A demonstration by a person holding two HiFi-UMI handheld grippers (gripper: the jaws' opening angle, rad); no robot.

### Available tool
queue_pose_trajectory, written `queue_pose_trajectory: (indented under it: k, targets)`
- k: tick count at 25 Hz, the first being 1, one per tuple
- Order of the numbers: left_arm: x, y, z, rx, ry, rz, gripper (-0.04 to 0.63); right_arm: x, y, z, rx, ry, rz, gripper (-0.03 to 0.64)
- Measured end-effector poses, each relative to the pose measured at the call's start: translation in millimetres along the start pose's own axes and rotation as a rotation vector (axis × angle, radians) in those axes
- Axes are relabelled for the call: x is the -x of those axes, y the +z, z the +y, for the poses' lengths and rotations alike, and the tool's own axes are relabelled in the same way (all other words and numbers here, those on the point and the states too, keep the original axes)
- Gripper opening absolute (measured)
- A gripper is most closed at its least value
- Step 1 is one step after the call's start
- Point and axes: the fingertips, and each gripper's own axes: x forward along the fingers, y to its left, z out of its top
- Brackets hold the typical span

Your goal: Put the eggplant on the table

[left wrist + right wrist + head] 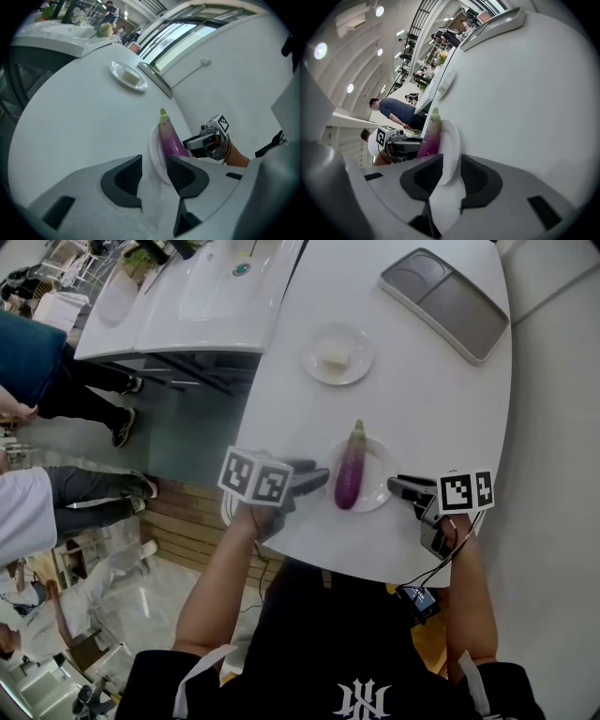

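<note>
A purple eggplant (349, 470) with a green stem lies lengthwise on a small white plate (376, 487) near the front edge of the white table (441, 399). My left gripper (315, 475) reaches the plate from the left. Its jaws straddle the plate's rim (155, 151) with a gap on the table side, so it is open. My right gripper (394, 486) comes from the right, and the rim (451, 140) fills the space between its pads. The eggplant (171, 140) (430, 137) rests untouched just past both sets of jaws.
A second small plate (337, 354) with a pale piece of food sits farther back. A grey two-part tray (445, 301) lies at the far right. A white counter with a sink (206, 287) stands to the left. People stand on the floor at the left (37, 371).
</note>
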Motion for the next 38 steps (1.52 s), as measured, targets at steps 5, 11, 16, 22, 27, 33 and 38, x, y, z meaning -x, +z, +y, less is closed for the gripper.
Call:
queue_pose_trajectory:
  k: [5, 11, 16, 22, 27, 33, 38]
  targets:
    - [-9, -4, -2, -0.008, 0.003, 0.038, 0.083, -4, -3, 3, -0.007, 0.007, 0.02, 0.097]
    - [-8, -9, -2, 0.001, 0.004, 0.048, 0.051, -4, -4, 1, -0.023, -0.009, 0.028, 0.051]
    - [-5, -10, -2, 0.009, 0.01, 0.059, 0.048, -6, -5, 4, -0.034, 0.003, 0.038, 0.034]
    - [1, -16, -4, 0.011, 0.014, 0.06, 0.039, -5, -6, 11, -0.037, 0.03, 0.024, 0.025]
    - [8, -22, -9, -0.008, 0.028, 0.038, 0.037, -3, -13, 18, -0.05, 0.059, 0.01, 0.023]
    - [26, -31, -26, -0.061, 0.046, -0.016, 0.035, 7, -29, 37, -0.064, 0.108, -0.017, 0.021]
    - [41, -55, -40, -0.081, 0.055, -0.035, 0.035, 12, -50, 53, -0.086, 0.166, -0.023, 0.021]
